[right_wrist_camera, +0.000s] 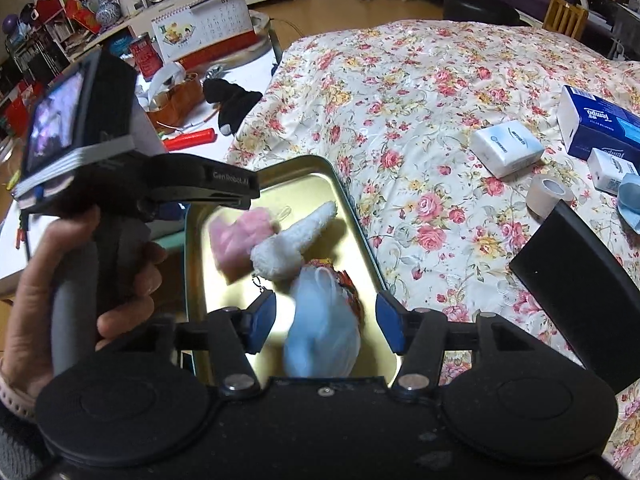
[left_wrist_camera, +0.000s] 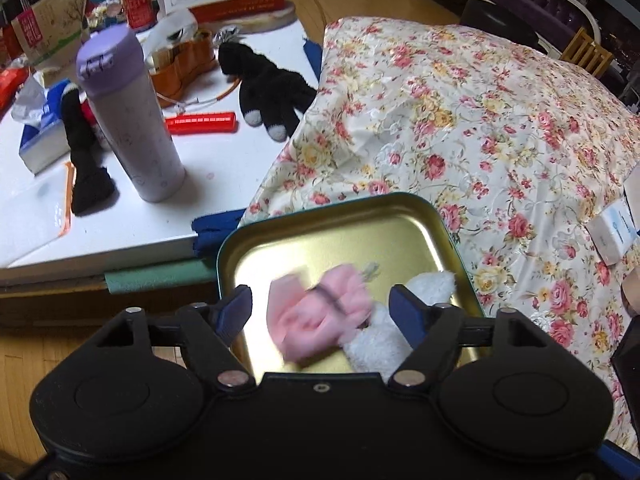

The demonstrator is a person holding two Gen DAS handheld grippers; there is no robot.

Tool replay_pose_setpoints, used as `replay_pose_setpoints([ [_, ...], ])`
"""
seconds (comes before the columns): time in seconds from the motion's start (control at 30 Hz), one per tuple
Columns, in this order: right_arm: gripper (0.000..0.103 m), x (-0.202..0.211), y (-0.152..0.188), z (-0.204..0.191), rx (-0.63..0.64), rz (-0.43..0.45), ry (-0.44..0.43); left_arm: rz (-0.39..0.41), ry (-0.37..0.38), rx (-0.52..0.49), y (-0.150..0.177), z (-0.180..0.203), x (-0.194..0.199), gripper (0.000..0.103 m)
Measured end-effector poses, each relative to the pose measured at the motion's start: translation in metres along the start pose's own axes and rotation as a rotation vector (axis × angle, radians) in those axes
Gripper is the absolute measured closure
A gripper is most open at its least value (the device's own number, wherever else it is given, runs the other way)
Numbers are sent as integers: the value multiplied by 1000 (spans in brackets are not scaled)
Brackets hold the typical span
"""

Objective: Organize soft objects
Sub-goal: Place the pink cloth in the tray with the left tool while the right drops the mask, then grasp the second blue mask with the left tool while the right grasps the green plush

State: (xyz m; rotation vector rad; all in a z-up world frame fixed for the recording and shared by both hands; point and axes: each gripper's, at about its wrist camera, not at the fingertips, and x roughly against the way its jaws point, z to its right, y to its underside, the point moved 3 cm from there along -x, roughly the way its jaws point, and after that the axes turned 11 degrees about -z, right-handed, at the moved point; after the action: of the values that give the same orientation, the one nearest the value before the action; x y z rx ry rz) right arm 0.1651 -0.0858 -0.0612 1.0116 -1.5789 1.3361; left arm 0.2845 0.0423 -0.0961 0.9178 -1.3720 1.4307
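Left claw [left_wrist_camera: 320, 308]: wide, empty, pink toy [left_wrist_camera: 316, 316] between its fingers, in tin [left_wrist_camera: 440, 220]. Right claw [right_wrist_camera: 326, 320]: wide over blue toy [right_wrist_camera: 320, 320]. Risk: tin overhangs bed; a push could tip it.

Gold tin, pastel plush, rose-print cloth

The tin [right_wrist_camera: 362, 236] is gold inside with a teal rim; in it lie pink [right_wrist_camera: 236, 240], white [right_wrist_camera: 296, 236] and light blue [right_wrist_camera: 322, 328] plush pieces. The cloth [right_wrist_camera: 420, 120] is cream with pink roses.
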Motion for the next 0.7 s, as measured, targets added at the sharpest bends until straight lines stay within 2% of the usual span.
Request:
replay_pose_setpoints([
  [0.17,46,0,-2,3,-10,-12,18,-20,9,10,0,-1,-3,26],
  [0.47,44,2,0,4,-15,-19,49,-19,6,19,2,-1,-3,26],
  [0.6,44,-2,0,-1,3,-43,63,-27,-8,3,2,3,-8,26],
  [0.7,44,-5,-1,-9,33,-63,93,-20,9,-7,3,3,-5,25],
])
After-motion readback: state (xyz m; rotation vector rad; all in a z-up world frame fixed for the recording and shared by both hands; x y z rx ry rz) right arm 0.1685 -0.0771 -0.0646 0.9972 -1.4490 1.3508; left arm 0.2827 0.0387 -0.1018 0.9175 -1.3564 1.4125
